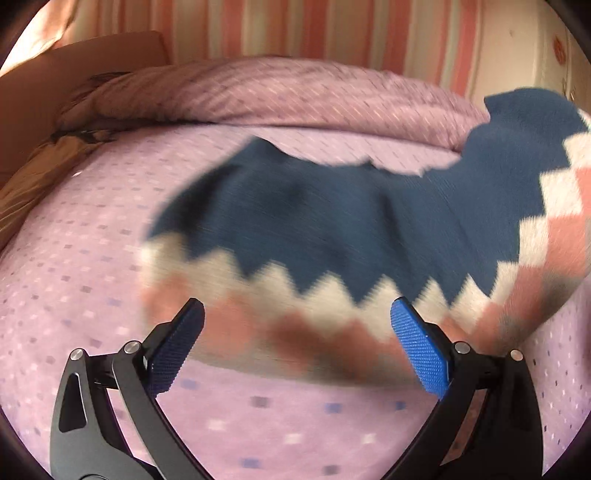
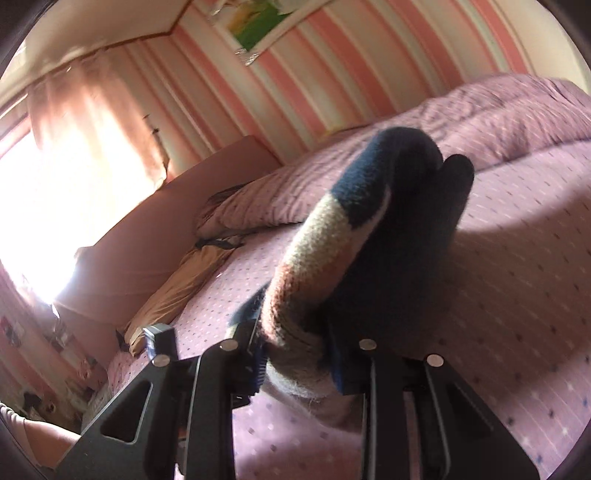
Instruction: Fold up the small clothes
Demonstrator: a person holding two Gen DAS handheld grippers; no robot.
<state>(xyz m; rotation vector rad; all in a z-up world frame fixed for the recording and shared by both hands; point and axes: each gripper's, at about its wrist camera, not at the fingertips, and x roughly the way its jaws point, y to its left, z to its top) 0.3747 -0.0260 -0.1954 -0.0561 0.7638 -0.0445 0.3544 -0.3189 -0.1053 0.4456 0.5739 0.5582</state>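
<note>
One knitted sweater (image 1: 332, 229) hung blurred above the bed (image 1: 74, 280). The left gripper (image 1: 295, 343) gaped, jaws released; the right gripper (image 2: 295, 354) clenched the sweater's hem. One rumpled duvet (image 1: 258, 92) lay upper centre.

home bedroom | bed (image 1: 92, 295) with lilac dotted sheet under fingers | rumpled purple duvet (image 1: 277, 96) beyond | pink striped wallpaper (image 1: 332, 33) | curtained sunlit window (image 2: 44, 192) | wall picture (image 2: 258, 22)

sweater (image 1: 332, 229) motion-blurred, right side cut off by frame edge.
</note>
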